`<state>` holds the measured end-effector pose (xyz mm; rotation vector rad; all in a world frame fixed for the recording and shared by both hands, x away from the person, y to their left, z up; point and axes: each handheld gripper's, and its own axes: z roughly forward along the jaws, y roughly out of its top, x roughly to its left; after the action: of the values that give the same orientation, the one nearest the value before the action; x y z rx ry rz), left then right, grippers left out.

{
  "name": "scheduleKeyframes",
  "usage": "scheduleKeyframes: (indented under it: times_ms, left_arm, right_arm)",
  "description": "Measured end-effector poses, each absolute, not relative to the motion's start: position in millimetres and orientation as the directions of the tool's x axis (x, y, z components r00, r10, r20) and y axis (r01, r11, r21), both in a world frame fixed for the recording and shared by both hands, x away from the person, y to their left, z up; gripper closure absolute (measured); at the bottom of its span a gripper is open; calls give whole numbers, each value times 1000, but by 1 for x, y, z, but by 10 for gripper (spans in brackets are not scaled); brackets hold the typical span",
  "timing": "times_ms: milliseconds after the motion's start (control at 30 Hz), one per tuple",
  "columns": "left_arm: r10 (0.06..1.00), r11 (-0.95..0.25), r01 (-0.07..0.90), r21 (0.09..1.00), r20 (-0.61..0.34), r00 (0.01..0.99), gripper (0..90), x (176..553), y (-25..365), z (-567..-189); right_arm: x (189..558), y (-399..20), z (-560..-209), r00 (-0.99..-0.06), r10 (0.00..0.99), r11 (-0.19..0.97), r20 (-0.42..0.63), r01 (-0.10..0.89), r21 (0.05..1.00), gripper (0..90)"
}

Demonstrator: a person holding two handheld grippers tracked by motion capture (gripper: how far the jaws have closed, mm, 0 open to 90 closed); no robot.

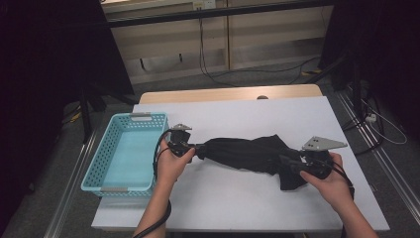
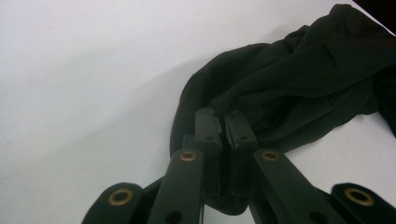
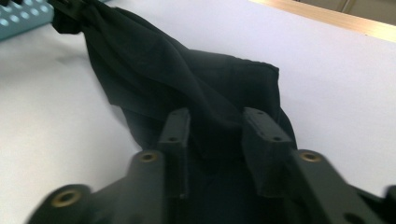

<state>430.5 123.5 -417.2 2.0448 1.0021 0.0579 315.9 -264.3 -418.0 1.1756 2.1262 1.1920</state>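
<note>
A black cloth [image 1: 247,151] lies bunched lengthwise across the middle of the white table [image 1: 237,203]. My left gripper [image 1: 199,149] is at its left end. In the left gripper view the two jaws [image 2: 224,123] are pressed together on a fold of the cloth [image 2: 289,79]. At the cloth's right end is my right gripper [image 1: 291,166], held in a hand. In the right gripper view its jaws [image 3: 217,122] stand apart, and the cloth [image 3: 187,79] lies loosely in the gap between them.
A teal perforated basket [image 1: 124,120] stands at the table's left side with nothing in it; its corner [image 3: 21,18] shows in the right gripper view. A wooden strip [image 1: 223,94] runs along the table's far edge. Cables lie on the floor beyond.
</note>
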Motion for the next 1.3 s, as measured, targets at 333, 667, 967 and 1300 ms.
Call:
scheduleKeyframes:
  times_ms: [333, 667, 967, 1300]
  left_arm:
    - [679, -328, 617, 715, -276, 680, 807, 432, 126, -412]
    - [666, -345, 621, 704, -282, 691, 895, 435, 123, -417]
    - [701, -329, 642, 693, -275, 657, 899, 440, 138, -415]
    - [736, -293, 667, 685, -284, 615, 899, 441, 153, -419]
  right_arm:
    - [325, -271, -421, -505, 863, 245, 30, 468, 849, 884]
    - [337, -280, -410, -491, 870, 227, 33, 460, 858, 893]
    - [346, -274, -411, -503, 862, 227, 57, 484, 845, 823]
    - [335, -267, -411, -535, 839, 207, 99, 482, 851, 720]
